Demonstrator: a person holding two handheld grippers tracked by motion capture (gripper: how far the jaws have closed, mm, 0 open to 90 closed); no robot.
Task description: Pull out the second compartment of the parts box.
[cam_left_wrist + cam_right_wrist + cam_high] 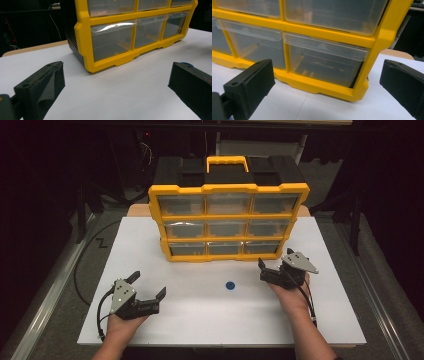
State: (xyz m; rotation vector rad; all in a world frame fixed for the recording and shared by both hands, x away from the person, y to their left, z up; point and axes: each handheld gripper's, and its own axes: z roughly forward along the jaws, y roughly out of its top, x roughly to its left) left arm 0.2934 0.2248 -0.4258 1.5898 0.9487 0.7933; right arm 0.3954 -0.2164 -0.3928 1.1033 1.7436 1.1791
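Observation:
A yellow organiser [229, 215] with several clear drawers and a yellow handle stands upright at the back of the white board [150, 330]. A small blue disc [230, 285] lies on the board in front of it. My left gripper [148, 285] rests low at the front left, open, with nothing between its jaws. In the left gripper view it [115, 82] points at the organiser's lower left corner [90, 67], and the blue disc [186, 63] peeks over its right jaw. My right gripper [274, 261] is open close to the bottom right drawer [324, 62]; in its own view the gripper [327, 82] holds nothing.
The board lies on a grey table with a metal rail [45, 305] along the left side. A black cable [85, 265] curves beside the board's left edge. Dark clutter surrounds the table at the back.

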